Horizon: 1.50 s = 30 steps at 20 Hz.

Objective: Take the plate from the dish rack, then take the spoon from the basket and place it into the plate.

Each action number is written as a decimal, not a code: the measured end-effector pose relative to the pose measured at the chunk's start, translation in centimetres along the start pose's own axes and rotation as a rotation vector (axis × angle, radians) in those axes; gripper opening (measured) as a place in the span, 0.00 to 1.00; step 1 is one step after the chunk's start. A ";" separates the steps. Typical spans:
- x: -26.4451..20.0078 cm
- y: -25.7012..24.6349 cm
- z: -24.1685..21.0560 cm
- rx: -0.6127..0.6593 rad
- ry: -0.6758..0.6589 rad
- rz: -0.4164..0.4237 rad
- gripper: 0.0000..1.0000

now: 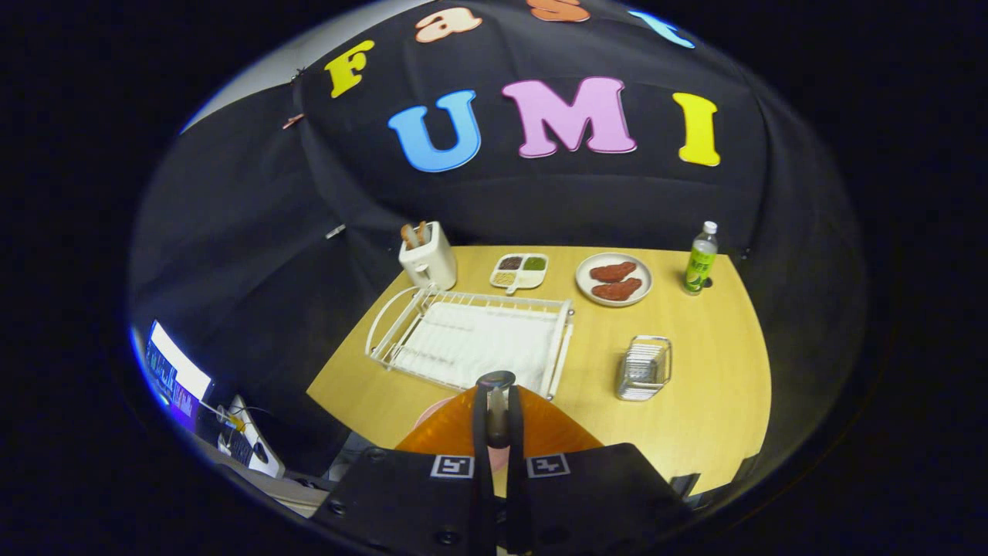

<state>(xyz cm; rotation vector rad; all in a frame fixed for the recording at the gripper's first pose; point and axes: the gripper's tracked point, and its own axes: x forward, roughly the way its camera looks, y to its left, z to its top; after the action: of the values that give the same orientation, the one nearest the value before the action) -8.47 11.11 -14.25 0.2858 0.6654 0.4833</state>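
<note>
tongs (498, 409) nearly closed, the two black fingers pinching the rim of an orange plate (455, 432), which is lifted above the desk (718, 401) edge and fans out to either side of the fingers. judgement: first step is done or nearly so, plate is out of the dish rack (471, 340), which sits just beyond the fingertips and looks bare of dishes. next move calls for setting the plate flat on open desk, releasing, then going to the wire basket (644, 367), ahead and to the right of the tongs. cannot tell whether a spoon lies in the basket; too small to make out. open room: bare wood between rack and basket, and a wider bare patch near the tongs' right side, likely the best spot for the plate. edges: near desk edge lies directly under the plate, so a drop too early risks overhang. far beyond the rack stand a toaster (428, 259), a small divided tray (519, 272), a white plate with brown food (614, 279) and a green bottle (700, 262), all well apart from the working path.
</note>
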 end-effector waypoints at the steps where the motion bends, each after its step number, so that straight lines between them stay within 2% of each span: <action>1: 1.3 1.1 -1.0 -0.011 0.027 0.026 0.10; 6: 8.1 4.4 -7.2 -0.076 0.129 0.112 0.10; 11: 13.2 5.6 -10.4 -0.092 0.129 0.171 0.10; 17: 14.6 5.0 -13.9 -0.146 0.152 0.210 0.10; 21: 14.4 4.3 -15.2 -0.127 0.178 0.234 0.10; 28: 14.8 2.1 -18.3 -0.131 0.295 0.185 0.19; 30: 15.0 1.8 -18.7 -0.125 0.307 0.169 0.34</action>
<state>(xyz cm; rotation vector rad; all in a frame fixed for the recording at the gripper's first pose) -10.94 22.25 -35.44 0.1504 0.9093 0.7371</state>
